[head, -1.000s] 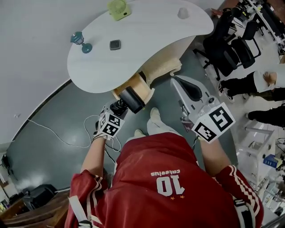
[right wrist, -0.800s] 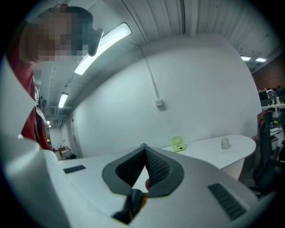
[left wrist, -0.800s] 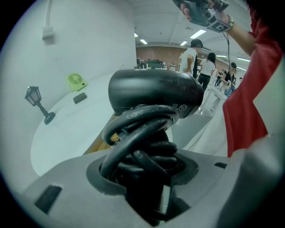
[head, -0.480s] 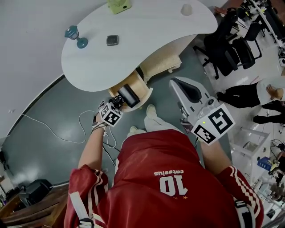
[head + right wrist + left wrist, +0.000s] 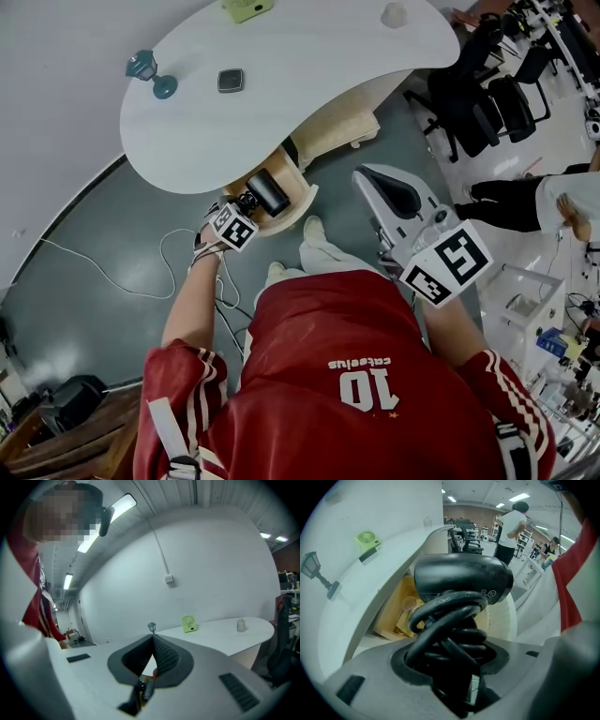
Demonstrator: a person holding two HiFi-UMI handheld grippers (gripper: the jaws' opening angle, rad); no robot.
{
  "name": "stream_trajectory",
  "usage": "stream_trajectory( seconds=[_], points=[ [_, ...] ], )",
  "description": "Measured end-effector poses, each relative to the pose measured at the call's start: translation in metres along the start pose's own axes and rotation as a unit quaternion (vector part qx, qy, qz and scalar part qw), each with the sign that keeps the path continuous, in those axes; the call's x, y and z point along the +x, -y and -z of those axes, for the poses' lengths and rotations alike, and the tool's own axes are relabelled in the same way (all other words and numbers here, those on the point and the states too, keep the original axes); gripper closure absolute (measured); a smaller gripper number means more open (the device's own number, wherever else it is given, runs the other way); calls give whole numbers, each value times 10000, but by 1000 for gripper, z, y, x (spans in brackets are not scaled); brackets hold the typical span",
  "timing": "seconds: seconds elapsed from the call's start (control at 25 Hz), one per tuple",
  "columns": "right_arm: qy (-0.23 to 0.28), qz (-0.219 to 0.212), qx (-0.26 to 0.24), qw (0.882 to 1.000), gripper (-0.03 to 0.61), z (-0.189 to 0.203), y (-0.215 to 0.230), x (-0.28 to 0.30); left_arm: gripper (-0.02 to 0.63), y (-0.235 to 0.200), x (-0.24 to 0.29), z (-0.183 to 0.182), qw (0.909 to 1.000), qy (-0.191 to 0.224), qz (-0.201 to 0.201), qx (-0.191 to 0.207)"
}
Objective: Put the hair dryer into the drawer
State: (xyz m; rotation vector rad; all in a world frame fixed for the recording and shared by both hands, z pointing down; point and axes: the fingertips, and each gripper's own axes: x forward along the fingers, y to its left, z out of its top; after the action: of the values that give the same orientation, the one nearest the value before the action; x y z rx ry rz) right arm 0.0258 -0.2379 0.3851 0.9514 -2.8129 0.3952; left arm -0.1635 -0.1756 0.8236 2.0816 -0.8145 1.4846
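Note:
The black hair dryer (image 5: 267, 190) with its coiled cord hangs over the open wooden drawer (image 5: 302, 201) under the white table's edge. My left gripper (image 5: 247, 203) is shut on it and points steeply down. In the left gripper view the dryer's body (image 5: 461, 581) lies across the frame, the cord coils (image 5: 450, 625) bunch between the jaws, and the drawer's inside (image 5: 393, 616) shows behind. My right gripper (image 5: 361, 175) is held to the right of the drawer, apart from it. In its own view the right gripper (image 5: 152, 637) has its jaws shut together, with nothing between them.
The white curved table (image 5: 309, 84) carries a teal lamp figure (image 5: 150, 73), a small dark square thing (image 5: 230, 81), a green fan (image 5: 246, 7) and a white cup (image 5: 394, 14). Black office chairs (image 5: 478, 84) and a person (image 5: 534, 192) are at the right. A cable (image 5: 112, 277) runs across the floor.
My left gripper has sunk with the hair dryer, from in front of the drawer to over its opening. The right gripper has hardly shifted.

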Motion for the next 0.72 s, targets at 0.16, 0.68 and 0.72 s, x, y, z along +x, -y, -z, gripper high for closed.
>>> stream_trajectory(
  seconds=[0.16, 0.68, 0.72],
  points=[
    [-46, 4, 17, 10000, 574, 2, 5, 2, 368, -6, 13, -1, 9995, -221, 89, -193],
    [-234, -10, 97, 9997, 574, 14, 26, 6, 365, -15, 52, 1, 9900, -1034, -68, -955],
    [-237, -2, 106, 9997, 574, 14, 29, 6, 365, -14, 55, -1, 9890, -1055, -79, -1030]
  ],
)
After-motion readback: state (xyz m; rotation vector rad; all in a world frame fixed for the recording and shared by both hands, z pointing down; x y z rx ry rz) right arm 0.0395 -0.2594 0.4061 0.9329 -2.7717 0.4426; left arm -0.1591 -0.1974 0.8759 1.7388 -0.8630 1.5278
